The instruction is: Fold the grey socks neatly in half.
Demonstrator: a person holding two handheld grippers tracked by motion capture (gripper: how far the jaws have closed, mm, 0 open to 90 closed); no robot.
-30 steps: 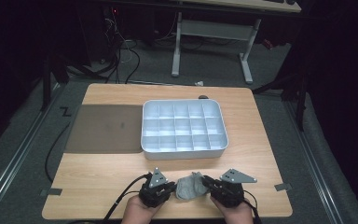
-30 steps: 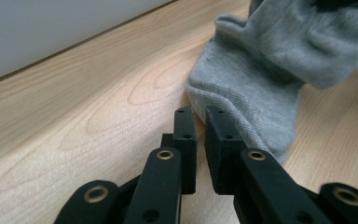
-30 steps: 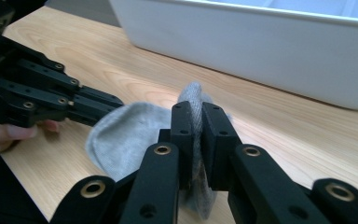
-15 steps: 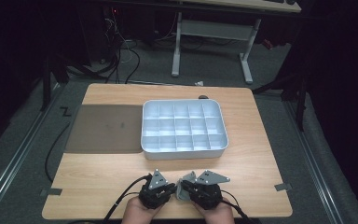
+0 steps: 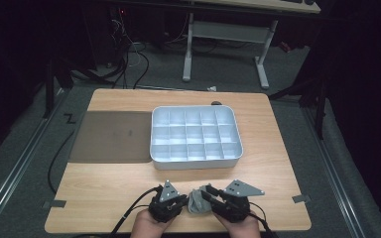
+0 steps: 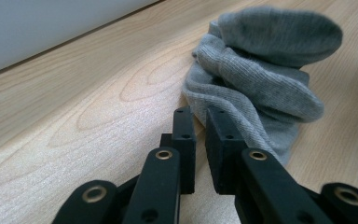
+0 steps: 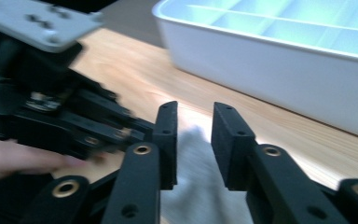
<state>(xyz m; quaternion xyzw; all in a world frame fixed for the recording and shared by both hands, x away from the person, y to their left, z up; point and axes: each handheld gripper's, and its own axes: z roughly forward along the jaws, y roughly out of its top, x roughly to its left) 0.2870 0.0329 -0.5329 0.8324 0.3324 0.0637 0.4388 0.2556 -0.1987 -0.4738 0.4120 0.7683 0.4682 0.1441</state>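
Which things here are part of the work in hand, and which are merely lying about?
In the job: grey sock, bunched at the table's near edge; left gripper, jaws nearly closed at the sock's edge; right gripper, jaws just opening, sock between them.

Lying about: white divided tray; dark mat; wooden table.

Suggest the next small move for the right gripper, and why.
Probably close the right gripper on the grey sock: its jaws, just opening, stand apart with sock fabric between them, while the left gripper sits nearly closed at the sock's edge.
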